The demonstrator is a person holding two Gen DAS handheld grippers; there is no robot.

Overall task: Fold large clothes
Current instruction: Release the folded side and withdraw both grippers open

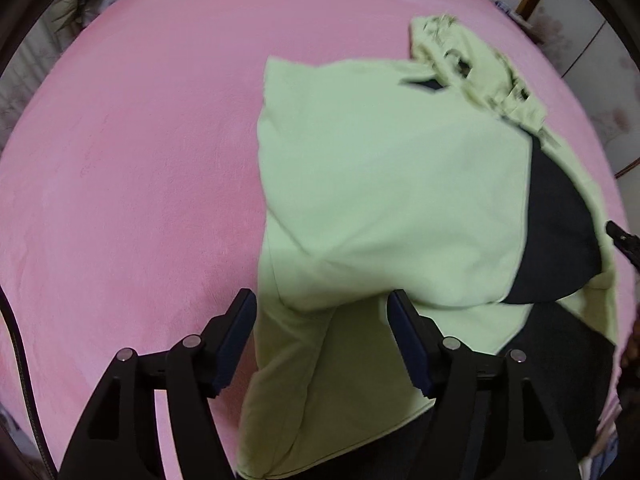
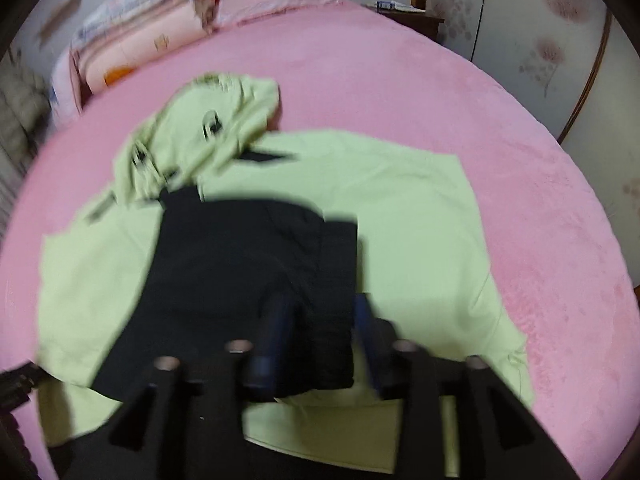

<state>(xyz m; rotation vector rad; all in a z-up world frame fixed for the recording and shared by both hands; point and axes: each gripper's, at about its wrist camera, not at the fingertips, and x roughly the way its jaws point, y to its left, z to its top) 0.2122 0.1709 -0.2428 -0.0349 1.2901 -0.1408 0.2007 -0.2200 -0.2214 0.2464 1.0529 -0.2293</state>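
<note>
Left wrist view: I see my left hand-held gripper with its fingers spread wide apart, poised above the near edge of the light green hooded garment, which lies spread on the pink bed. A folded-over green panel covers most of the garment; a black panel shows at its right side, and the crumpled hood lies at the far end. The tip of my right hand-held gripper enters at the right edge.

Right wrist view: motion blur softens the frame. My right hand-held gripper has its fingers partly apart with black fabric between them; I cannot tell whether they clamp it. Stacked pillows sit at the headboard, and a patterned wardrobe stands beside the bed.
</note>
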